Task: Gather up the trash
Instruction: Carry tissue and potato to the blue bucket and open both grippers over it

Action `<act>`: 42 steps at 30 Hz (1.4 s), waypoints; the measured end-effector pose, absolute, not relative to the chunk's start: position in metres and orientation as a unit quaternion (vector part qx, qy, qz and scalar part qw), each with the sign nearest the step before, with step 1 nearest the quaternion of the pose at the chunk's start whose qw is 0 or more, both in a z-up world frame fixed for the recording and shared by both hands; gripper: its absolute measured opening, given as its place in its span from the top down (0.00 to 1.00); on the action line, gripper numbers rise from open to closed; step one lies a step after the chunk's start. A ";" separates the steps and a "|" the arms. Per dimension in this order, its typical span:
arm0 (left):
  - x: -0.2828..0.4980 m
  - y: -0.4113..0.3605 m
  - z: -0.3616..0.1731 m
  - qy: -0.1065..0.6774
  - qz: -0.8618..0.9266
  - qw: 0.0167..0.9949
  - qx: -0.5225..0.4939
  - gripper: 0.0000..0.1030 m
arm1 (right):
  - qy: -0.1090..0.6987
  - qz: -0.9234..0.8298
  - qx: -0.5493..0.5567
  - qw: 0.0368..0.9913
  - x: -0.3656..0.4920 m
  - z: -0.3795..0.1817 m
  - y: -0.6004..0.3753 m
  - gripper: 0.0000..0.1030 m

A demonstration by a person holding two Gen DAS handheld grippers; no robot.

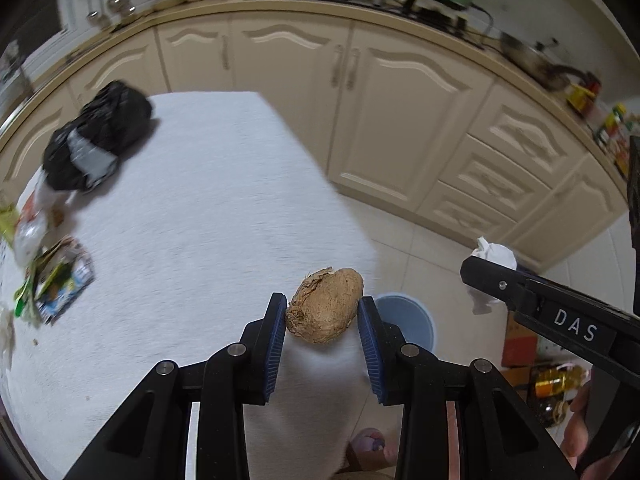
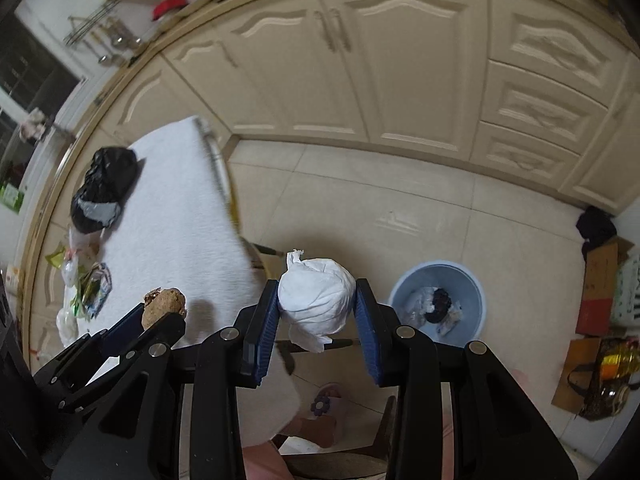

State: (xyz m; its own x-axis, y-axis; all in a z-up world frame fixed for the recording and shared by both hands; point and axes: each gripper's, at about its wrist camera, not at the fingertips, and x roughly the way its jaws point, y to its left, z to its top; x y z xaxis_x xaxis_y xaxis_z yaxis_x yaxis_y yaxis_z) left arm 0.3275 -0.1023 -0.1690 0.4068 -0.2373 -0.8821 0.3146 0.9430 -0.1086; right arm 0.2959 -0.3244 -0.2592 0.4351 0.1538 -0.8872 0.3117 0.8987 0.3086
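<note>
My left gripper (image 1: 323,309) is shut on a brown, rough root-like lump (image 1: 326,305), held above the right edge of the white-clothed table (image 1: 192,208). The lump also shows in the right wrist view (image 2: 164,306). My right gripper (image 2: 317,306) is shut on a crumpled white paper ball (image 2: 316,300), held over the floor just off the table edge. The paper ball also shows in the left wrist view (image 1: 494,258). A light blue trash bin (image 2: 438,276) stands on the floor to the right, with trash inside. In the left wrist view the bin (image 1: 412,316) shows behind the right finger.
A black plastic bag (image 1: 100,136) lies at the table's far left. Wrappers and packets (image 1: 52,280) lie along the table's left side. Cream cabinets (image 2: 360,60) line the back. Cardboard boxes (image 2: 600,292) and bottles (image 2: 608,376) sit on the floor at right. A slippered foot (image 2: 326,404) is below.
</note>
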 end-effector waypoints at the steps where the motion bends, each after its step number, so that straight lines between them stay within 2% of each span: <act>1: 0.327 -0.111 -0.170 0.520 -0.171 0.836 0.043 0.69 | 0.527 -0.057 0.225 0.817 0.290 -0.260 -0.334 0.64; 18: 0.347 -0.267 -0.224 0.548 -0.270 0.780 0.135 0.68 | 0.521 -0.169 0.301 0.780 0.208 -0.291 -0.462 0.64; 19: 0.348 -0.273 -0.227 0.546 -0.270 0.781 0.141 0.66 | 0.521 -0.175 0.306 0.777 0.204 -0.294 -0.469 0.64; 21: 0.346 -0.290 -0.233 0.538 -0.261 0.782 0.173 0.50 | 0.522 -0.184 0.311 0.773 0.199 -0.298 -0.478 0.64; 22: 0.346 -0.296 -0.235 0.533 -0.258 0.785 0.183 0.38 | 0.522 -0.189 0.314 0.770 0.196 -0.301 -0.482 0.64; 23: 0.345 -0.300 -0.237 0.527 -0.256 0.788 0.188 0.34 | 0.523 -0.191 0.317 0.768 0.194 -0.303 -0.485 0.64; 38: 0.357 -0.286 -0.249 0.544 -0.204 0.794 0.176 0.34 | 0.546 -0.154 0.300 0.767 0.211 -0.314 -0.457 0.61; 40: 0.360 -0.279 -0.247 0.543 -0.194 0.799 0.169 0.34 | 0.549 -0.145 0.290 0.770 0.217 -0.311 -0.449 0.39; 41: 0.359 -0.275 -0.245 0.544 -0.191 0.800 0.166 0.34 | 0.548 -0.143 0.290 0.771 0.219 -0.310 -0.446 0.17; 42: 0.359 -0.271 -0.244 0.545 -0.189 0.801 0.162 0.34 | 0.541 -0.142 0.289 0.777 0.220 -0.307 -0.443 0.05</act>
State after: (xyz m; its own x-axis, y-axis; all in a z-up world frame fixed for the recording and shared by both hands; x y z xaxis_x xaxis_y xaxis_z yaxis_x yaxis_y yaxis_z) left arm 0.3593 -0.2714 -0.2437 0.3345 -0.1266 -0.9338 0.4797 0.8758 0.0531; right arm 0.2202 -0.4425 -0.3070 0.3752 0.0921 -0.9224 0.5329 0.7928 0.2959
